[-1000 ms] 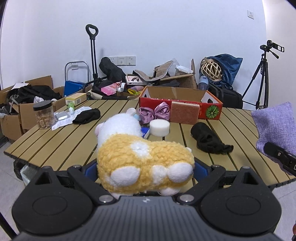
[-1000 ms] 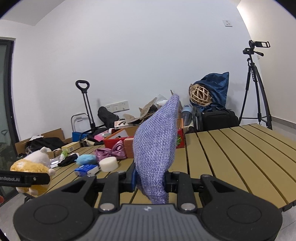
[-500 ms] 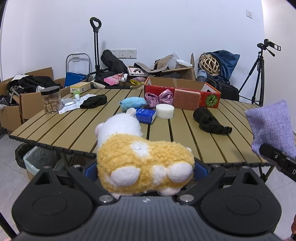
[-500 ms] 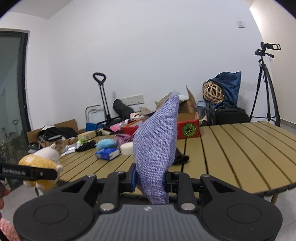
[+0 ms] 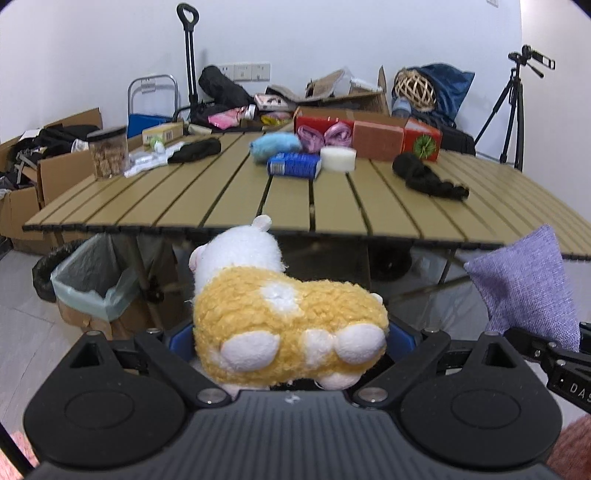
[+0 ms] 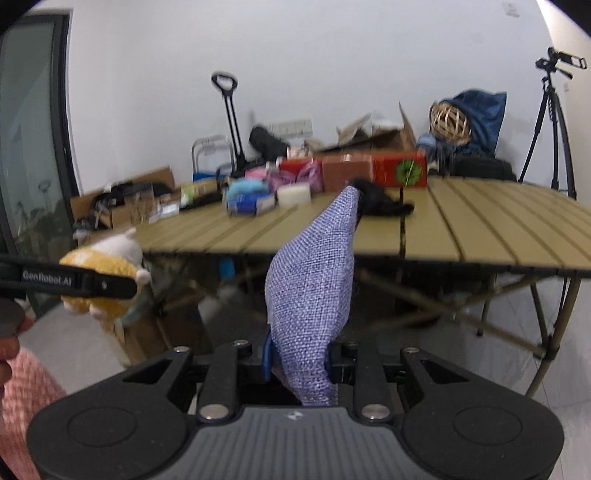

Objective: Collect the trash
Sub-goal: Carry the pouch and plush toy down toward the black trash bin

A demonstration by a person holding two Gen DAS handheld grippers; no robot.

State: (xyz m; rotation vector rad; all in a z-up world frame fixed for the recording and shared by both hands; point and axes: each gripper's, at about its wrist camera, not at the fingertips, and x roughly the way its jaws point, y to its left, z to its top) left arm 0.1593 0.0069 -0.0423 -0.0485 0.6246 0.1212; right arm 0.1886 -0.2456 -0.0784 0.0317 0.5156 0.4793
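Left gripper fingers are clamping the soft, light plush toy around its squashy body, right gripper fingers are pinching the limp purple fabric pouch by its lower end, probably bin-bound, lined bin sitting ahead-left.

White plain wall, pale grey tiled floor. Tan slatted folding worktop mid-room. Black camera tripod at right, brown cardboard boxes left, dark glass door far left.
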